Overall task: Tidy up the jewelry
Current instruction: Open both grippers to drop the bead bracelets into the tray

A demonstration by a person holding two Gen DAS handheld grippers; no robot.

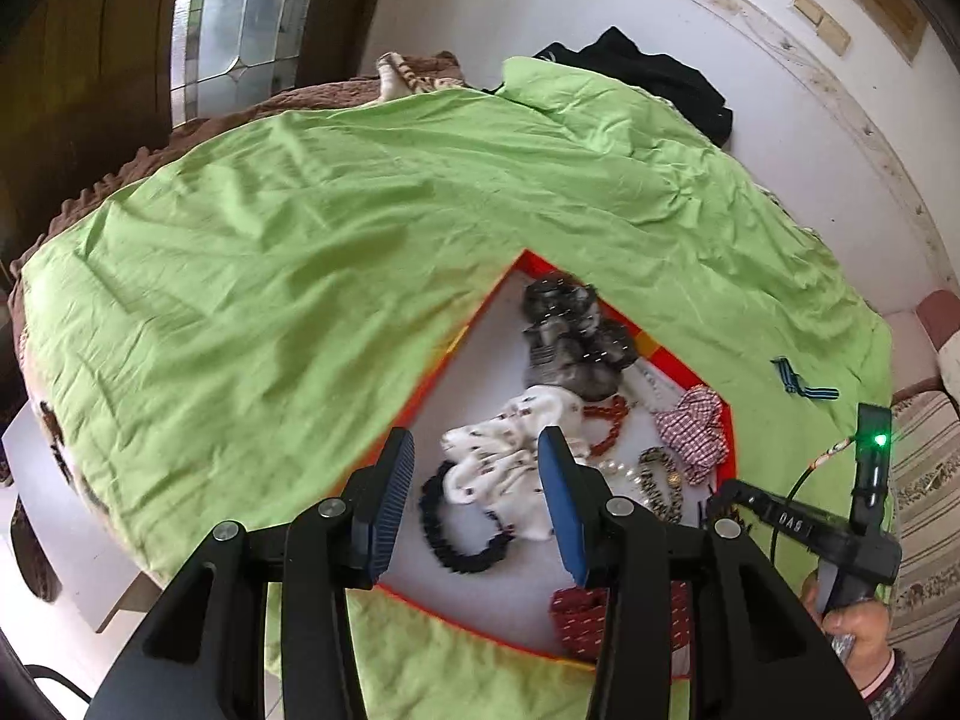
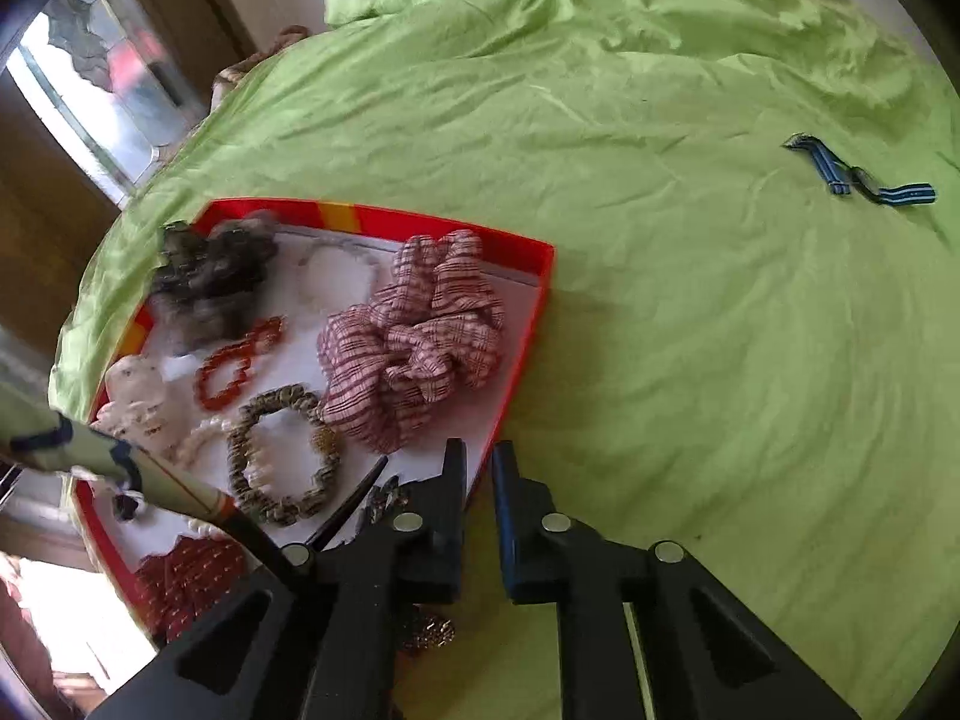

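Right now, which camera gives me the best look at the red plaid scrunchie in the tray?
The right wrist view: the red plaid scrunchie lies large, sharp and unblocked in the tray's corner. The left wrist view shows it small, near the tray's far side.

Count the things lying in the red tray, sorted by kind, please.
In the tray:
Cloth hair ties: 6 (grey, white, checked, dark red, spotted brown, navy)
Bead strings: 3 (red, pearl, faint pale one)
Total: 9; small bits near the jaws are too blurred to count.
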